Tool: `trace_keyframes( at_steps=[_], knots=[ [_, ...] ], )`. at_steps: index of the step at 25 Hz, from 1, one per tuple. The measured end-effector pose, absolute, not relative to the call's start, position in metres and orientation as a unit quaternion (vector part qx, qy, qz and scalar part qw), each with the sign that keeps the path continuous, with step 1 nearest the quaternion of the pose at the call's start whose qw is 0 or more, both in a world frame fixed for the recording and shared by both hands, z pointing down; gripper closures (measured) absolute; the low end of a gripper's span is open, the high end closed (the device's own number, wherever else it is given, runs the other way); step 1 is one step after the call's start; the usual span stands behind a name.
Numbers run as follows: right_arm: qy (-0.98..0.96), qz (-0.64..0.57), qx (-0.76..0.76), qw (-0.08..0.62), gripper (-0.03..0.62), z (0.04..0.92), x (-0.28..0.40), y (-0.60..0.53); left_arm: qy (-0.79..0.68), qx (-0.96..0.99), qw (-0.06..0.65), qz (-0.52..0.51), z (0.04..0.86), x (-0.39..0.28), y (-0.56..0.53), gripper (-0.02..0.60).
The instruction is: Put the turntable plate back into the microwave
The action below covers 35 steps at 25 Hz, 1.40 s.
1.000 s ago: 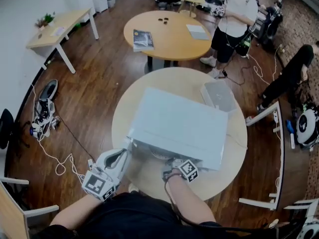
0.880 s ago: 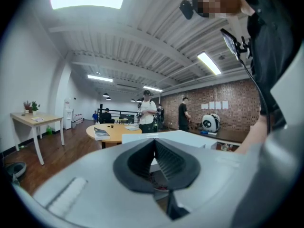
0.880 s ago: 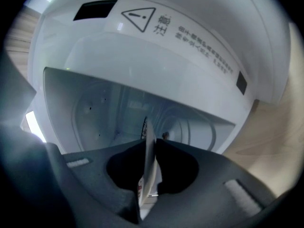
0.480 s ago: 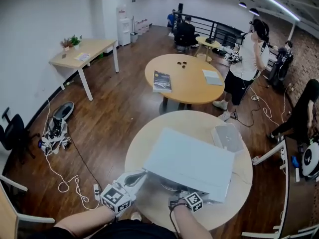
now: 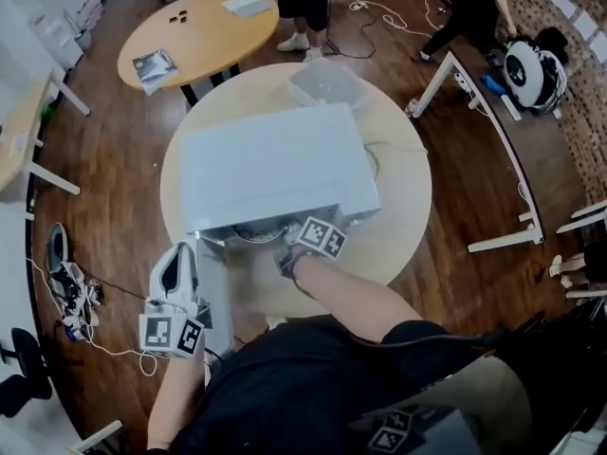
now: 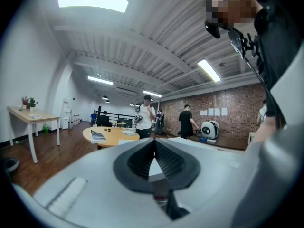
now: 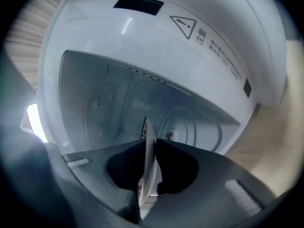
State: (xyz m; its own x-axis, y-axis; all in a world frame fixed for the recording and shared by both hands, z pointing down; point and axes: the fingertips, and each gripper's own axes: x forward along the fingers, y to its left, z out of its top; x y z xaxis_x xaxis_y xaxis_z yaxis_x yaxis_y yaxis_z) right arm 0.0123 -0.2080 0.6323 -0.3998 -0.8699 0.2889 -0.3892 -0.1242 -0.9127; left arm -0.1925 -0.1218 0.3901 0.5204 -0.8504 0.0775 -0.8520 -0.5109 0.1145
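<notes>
The white microwave (image 5: 275, 164) stands on a round wooden table (image 5: 403, 207), its door (image 5: 216, 292) swung open toward me. My right gripper (image 5: 289, 243) is at the front opening. In the right gripper view it (image 7: 147, 137) is shut on a thin pale rim seen edge-on, the turntable plate (image 7: 145, 127), which reaches into the cavity (image 7: 109, 103). The plate's round edge (image 5: 251, 235) shows under the microwave's front lip. My left gripper (image 5: 182, 254) hangs left of the door, away from the microwave. It (image 6: 153, 144) is shut and holds nothing.
A grey box (image 5: 327, 83) sits on the table behind the microwave. A second round table (image 5: 204, 36) with a book stands beyond, with people near it. Cables and shoes (image 5: 71, 287) lie on the floor at left, and desk frames (image 5: 493, 121) stand at right.
The head view has swung steeply down and turned. My left gripper has drawn back from the microwave's front left corner. The right gripper stays at the opening with the plate.
</notes>
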Motion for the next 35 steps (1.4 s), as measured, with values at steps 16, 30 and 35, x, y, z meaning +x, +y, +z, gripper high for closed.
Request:
trace_keyframes(
  at_steps=[16,30,35],
  knots=[
    [0.616,-0.554,-0.513,0.224,0.563,0.637,0.025,-0.207,-0.478,0.876,0.064,0.005,0.391,-0.181,-0.122,0.578],
    [0.603,-0.556,-0.525,0.228,0.563,0.648,0.016,-0.222,-0.489,0.869,0.078,0.005,0.391,-0.195,-0.119,0.578],
    [0.607,-0.551,-0.526,0.228,0.563,0.643,0.013,-0.231,-0.488,0.869,0.086,0.004,0.392,-0.195,-0.12,0.578]
  ],
)
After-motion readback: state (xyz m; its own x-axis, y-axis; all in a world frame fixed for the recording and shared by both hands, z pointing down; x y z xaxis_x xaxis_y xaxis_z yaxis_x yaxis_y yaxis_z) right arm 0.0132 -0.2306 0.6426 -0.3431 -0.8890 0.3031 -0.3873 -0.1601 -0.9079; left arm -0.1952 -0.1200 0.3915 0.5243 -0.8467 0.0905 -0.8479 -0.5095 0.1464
